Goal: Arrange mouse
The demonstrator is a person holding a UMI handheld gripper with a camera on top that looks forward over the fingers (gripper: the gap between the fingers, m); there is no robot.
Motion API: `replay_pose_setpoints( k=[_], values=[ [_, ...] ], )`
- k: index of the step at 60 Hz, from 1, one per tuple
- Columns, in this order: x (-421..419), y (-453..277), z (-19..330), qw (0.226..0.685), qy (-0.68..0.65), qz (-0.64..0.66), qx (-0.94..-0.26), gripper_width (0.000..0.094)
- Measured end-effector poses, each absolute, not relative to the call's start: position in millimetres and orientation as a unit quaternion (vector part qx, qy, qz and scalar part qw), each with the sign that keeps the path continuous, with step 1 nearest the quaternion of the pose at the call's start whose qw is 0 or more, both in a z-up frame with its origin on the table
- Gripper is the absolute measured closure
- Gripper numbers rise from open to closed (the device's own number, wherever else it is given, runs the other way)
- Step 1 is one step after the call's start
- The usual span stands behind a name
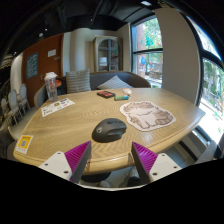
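A dark grey computer mouse [109,129] lies on the round wooden table [70,125], just ahead of my fingers and a little left of the midline. A mouse pad with a printed picture [148,116] lies to the right of the mouse, apart from it. My gripper [111,160] is open and empty, held near the table's front edge; the magenta pads [77,154] stand wide apart on both sides with nothing between them.
A yellow card [24,144] lies at the table's left front. Papers [57,106] and a cup [51,87] are at the left rear; a red item [105,94] and green item [122,97] at the back. Windows stand at the right.
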State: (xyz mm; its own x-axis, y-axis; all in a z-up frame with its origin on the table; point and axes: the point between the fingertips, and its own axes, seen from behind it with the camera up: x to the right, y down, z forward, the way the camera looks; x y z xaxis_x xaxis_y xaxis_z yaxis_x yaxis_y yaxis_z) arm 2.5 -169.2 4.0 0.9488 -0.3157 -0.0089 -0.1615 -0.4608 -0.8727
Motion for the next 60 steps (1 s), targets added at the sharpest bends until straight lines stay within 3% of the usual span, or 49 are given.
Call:
replay_pose_setpoints(
  k=[33, 38, 43, 54, 56, 60],
  values=[
    [0, -24, -6, 0.473, 0.149, -0.033, -0.868, 0.0117],
    [-1, -11, -12, 0.466, 0.132, -0.039, -0.874, 0.0193],
    [1, -6, -11, 0.455, 0.107, -0.082, -0.88, 0.0424],
    [-9, 0, -9, 0.447, 0.068, -0.102, -0.886, 0.0518],
    [-11, 1, -6, 0.453, 0.061, -0.098, -0.884, 0.057],
    [-8, 1, 2, 0.458, 0.051, -0.101, -0.882, 0.0577]
  ],
)
